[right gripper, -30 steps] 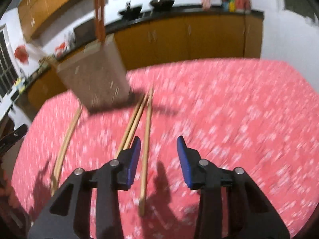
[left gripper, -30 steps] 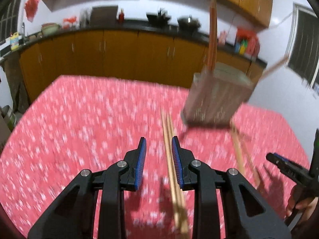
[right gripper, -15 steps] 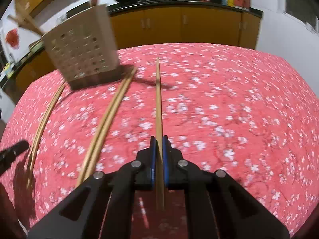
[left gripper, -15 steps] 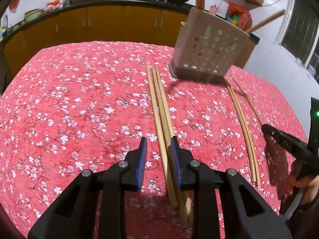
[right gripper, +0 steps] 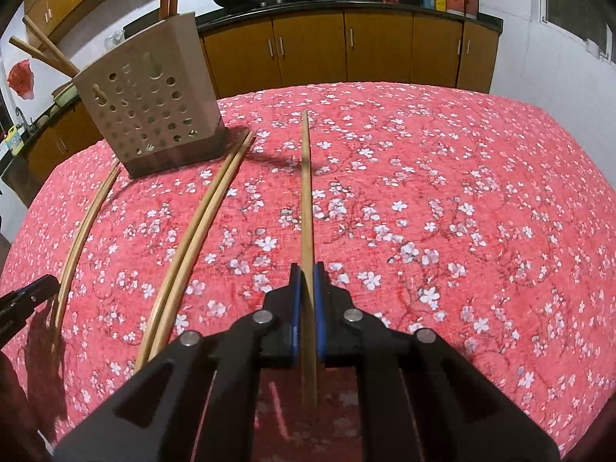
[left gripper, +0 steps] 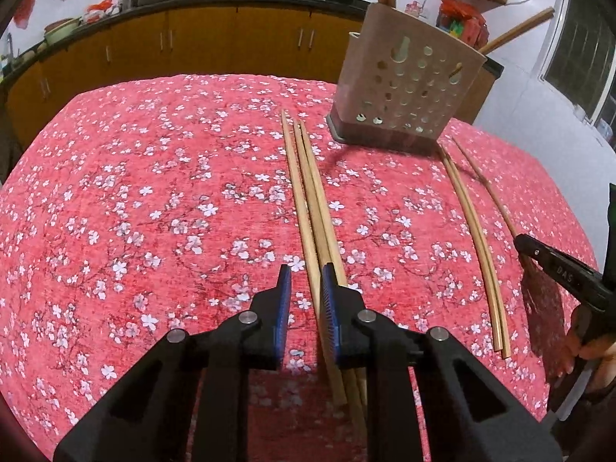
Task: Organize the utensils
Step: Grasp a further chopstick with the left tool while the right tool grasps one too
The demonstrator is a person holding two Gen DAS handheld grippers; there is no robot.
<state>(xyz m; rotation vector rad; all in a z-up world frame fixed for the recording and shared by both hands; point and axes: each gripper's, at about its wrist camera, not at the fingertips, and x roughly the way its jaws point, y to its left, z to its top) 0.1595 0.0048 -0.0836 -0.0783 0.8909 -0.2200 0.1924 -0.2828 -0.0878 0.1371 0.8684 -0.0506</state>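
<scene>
Right tool (right gripper: 304, 288) is clamped on a single chopstick (right gripper: 306, 200), its pads pressed to both sides near the stick's near end. The stick runs straight ahead along the tool's own axis, its far tip pointing over the red flowered desk (right gripper: 462, 192). The holder (right gripper: 150, 107), a perforated box with a few sticks already standing in it, sits ahead and to the left of that tip, so the coming move likely turns on swinging the stick leftward and tipping it upright over the holder's mouth.

Left tool (left gripper: 306, 292) has its jaws apart, straddling the leftmost stick of a bundle of three (left gripper: 312, 208) that lies lengthwise toward the holder (left gripper: 408, 92); the other two pass under its right pad. A pair (left gripper: 473, 231) lies farther right on the desk (left gripper: 134, 211), between the two tools. The right tool looks nearer to delivering.
</scene>
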